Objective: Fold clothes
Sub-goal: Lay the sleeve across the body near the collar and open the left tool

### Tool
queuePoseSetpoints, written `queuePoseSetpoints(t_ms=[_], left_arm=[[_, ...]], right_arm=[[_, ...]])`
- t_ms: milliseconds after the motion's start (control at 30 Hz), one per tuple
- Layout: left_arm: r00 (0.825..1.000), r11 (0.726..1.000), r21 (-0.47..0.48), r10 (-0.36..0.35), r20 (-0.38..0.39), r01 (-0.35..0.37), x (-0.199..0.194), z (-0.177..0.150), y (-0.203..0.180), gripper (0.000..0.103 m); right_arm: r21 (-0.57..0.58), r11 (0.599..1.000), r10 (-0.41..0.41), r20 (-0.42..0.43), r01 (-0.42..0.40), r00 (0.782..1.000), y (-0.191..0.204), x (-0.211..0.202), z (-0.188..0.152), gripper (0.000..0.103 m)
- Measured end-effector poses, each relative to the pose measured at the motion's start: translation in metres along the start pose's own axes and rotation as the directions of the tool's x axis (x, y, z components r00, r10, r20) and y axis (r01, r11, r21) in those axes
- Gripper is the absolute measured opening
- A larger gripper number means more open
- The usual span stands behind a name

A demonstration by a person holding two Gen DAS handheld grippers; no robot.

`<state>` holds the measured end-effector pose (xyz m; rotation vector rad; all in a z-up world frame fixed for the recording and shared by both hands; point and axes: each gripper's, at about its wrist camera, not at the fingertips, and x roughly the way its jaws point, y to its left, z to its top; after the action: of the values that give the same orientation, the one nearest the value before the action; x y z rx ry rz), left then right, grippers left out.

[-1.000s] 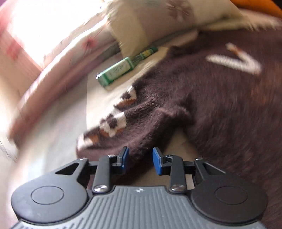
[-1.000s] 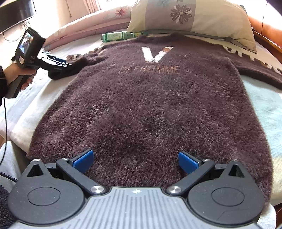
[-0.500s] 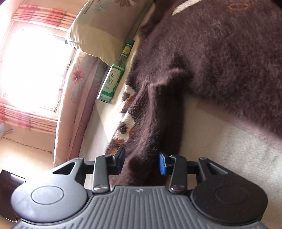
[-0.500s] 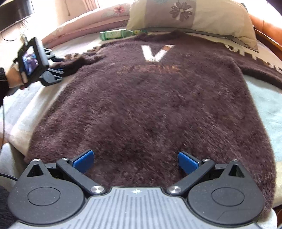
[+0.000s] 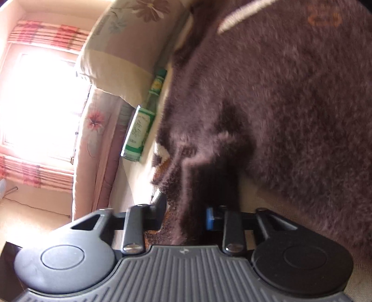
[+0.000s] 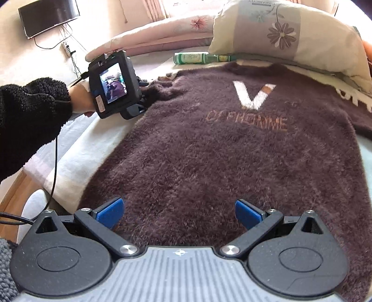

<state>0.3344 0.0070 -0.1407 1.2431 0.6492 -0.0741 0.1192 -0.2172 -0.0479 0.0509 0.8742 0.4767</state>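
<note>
Up near the floral pillow (image 6: 286,34), a green glass bottle (image 6: 197,58) lies on its side on the bed sheet (image 6: 93,144), just beside the sweater's collar; whether it holds anything cannot be told. A fuzzy dark-brown sweater (image 6: 232,151) with a white V lies spread flat across the bed. The left gripper (image 5: 186,215) has just closed its jaws on the sweater's left sleeve (image 5: 197,185), fabric pinched between them. The right gripper (image 6: 179,213) hovers over the hem, jaws wide apart. A wall-mounted television (image 6: 48,17) and a bright curtained window (image 5: 39,104) sit beyond the bed.
</note>
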Motion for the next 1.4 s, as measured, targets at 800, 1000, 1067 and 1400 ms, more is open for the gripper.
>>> queuePoseSetpoints(t_ms=[800, 1000, 1067, 1400], left_arm=[[0.995, 0.966, -0.257, -0.015, 0.095, 0.039, -0.042, 0.109, 0.116, 0.007], [0.992, 0.965, -0.258, -0.005, 0.125, 0.037, -0.054, 0.156, 0.119, 0.007], [0.991, 0.965, -0.262, 0.000, 0.131, 0.035, -0.053, 0.171, 0.121, 0.007], [0.980, 0.974, -0.216, -0.016, 0.200, 0.060, -0.056, 0.239, 0.090, 0.007]], right_arm=[[0.072, 0.997, 0.012, 0.081, -0.018, 0.997, -0.021, -0.029, -0.016, 0.103], [0.106, 0.994, 0.005, 0.109, -0.017, 0.994, -0.034, -0.036, -0.020, 0.103], [0.118, 0.993, 0.007, 0.116, -0.021, 0.993, -0.038, -0.037, -0.022, 0.103], [0.162, 0.987, 0.002, 0.113, -0.020, 0.994, -0.056, -0.035, -0.027, 0.103]])
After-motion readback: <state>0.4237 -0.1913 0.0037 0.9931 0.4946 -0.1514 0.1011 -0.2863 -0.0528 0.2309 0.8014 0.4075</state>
